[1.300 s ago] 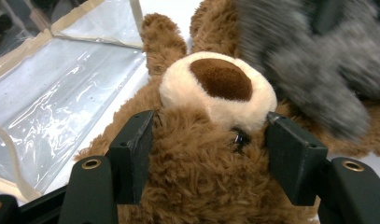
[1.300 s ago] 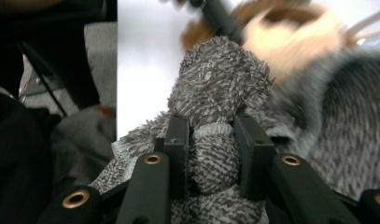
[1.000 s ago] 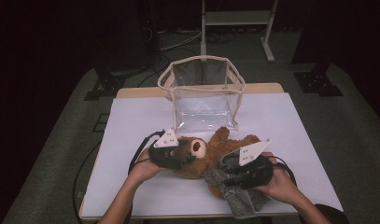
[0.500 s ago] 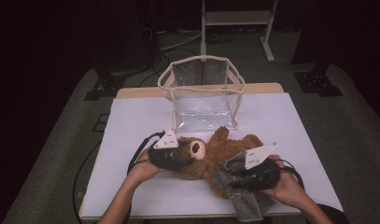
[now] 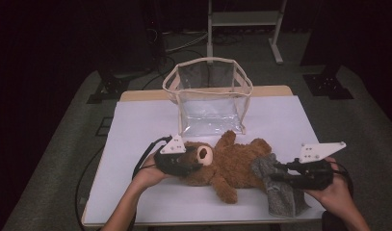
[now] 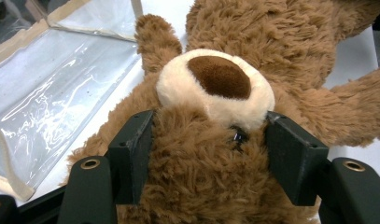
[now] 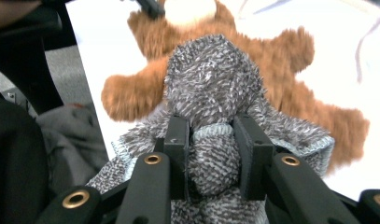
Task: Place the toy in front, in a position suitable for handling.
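Note:
A brown teddy bear (image 5: 232, 163) lies on its back on the white table (image 5: 136, 130), head to the left. My left gripper (image 5: 184, 166) is shut on the bear's head (image 6: 201, 154), its jaws pressing the fur on either side below the cream muzzle (image 6: 215, 88). A grey knitted garment (image 5: 280, 192) lies at the bear's feet. My right gripper (image 5: 280, 173) is shut on a bunched fold of the garment (image 7: 211, 163), with the bear (image 7: 290, 74) lying beyond it.
A clear plastic bag (image 5: 208, 96) with beige trim stands open at the back middle of the table, just behind the bear; its clear wall (image 6: 61, 88) shows beside the head. A metal stand (image 5: 241, 19) rises from the floor behind.
My right gripper has moved right, away from the bear's body, drawing the grey garment toward the bear's feet. The left gripper has stayed on the head.

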`<act>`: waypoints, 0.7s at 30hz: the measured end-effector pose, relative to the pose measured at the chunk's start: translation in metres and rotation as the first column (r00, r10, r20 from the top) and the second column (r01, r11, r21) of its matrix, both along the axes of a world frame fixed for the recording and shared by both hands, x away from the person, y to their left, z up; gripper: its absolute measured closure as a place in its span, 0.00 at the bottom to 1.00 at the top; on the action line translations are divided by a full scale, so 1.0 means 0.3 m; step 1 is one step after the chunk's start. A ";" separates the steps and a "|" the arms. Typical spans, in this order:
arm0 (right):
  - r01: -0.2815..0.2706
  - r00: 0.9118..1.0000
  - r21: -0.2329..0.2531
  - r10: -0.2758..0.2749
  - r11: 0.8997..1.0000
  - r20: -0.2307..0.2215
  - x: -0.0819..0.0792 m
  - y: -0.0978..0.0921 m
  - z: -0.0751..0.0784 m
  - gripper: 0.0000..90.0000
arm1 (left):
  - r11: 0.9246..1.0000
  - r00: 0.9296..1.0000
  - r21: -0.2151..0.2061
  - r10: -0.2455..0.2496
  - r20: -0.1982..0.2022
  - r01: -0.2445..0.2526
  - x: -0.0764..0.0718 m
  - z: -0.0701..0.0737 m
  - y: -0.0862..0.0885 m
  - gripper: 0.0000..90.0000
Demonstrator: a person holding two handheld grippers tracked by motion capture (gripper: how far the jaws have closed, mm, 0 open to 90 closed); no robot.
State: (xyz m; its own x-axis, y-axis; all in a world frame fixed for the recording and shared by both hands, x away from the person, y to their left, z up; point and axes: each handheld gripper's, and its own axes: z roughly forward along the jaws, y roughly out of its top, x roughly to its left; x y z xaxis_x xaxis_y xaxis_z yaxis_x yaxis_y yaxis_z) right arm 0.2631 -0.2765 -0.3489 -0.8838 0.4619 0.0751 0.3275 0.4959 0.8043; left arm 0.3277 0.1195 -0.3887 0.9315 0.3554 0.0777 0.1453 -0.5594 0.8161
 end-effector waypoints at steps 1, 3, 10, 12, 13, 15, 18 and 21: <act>-0.008 1.000 0.005 0.008 1.000 0.006 0.016 0.016 0.005 0.76 | 1.000 1.000 0.002 -0.004 0.002 0.004 -0.002 0.000 -0.001 0.40; -0.029 1.000 0.007 0.029 1.000 0.009 0.052 0.058 0.011 0.76 | 1.000 1.000 0.008 -0.014 0.005 0.014 -0.007 0.001 0.000 0.40; -0.097 0.995 -0.002 0.097 0.995 -0.016 0.152 0.184 -0.035 0.75 | 1.000 1.000 -0.004 -0.025 0.012 0.026 -0.013 -0.006 0.014 0.39; -0.091 0.995 0.037 0.092 0.995 -0.040 0.164 0.169 -0.052 0.76 | 0.999 0.999 -0.003 -0.038 0.019 0.038 -0.012 -0.001 0.022 0.39; -0.085 0.995 0.044 0.087 0.995 -0.046 0.165 0.158 -0.058 0.76 | 0.999 0.999 -0.010 -0.044 0.021 0.044 -0.014 0.001 0.026 0.39; -0.079 0.995 0.053 0.082 0.995 -0.054 0.159 0.139 -0.070 0.76 | 0.998 0.998 -0.013 -0.065 0.023 0.066 -0.018 0.008 0.036 0.38; -0.078 0.995 0.049 0.080 0.996 -0.057 0.143 0.125 -0.081 0.76 | 0.997 0.996 -0.011 -0.081 0.031 0.081 -0.028 0.012 0.063 0.36; -0.074 0.995 0.052 0.077 0.996 -0.057 0.137 0.117 -0.086 0.76 | 0.997 0.997 -0.002 -0.077 0.021 0.077 -0.033 0.005 0.108 0.36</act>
State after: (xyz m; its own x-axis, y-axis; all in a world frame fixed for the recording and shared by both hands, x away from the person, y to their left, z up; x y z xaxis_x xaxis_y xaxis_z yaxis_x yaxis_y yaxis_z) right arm 0.3041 -0.2414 -0.3747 -0.9094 0.3882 0.1493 0.3381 0.4811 0.8089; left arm 0.3177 0.1519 -0.3871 0.9542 0.2831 0.0966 0.0849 -0.5660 0.8200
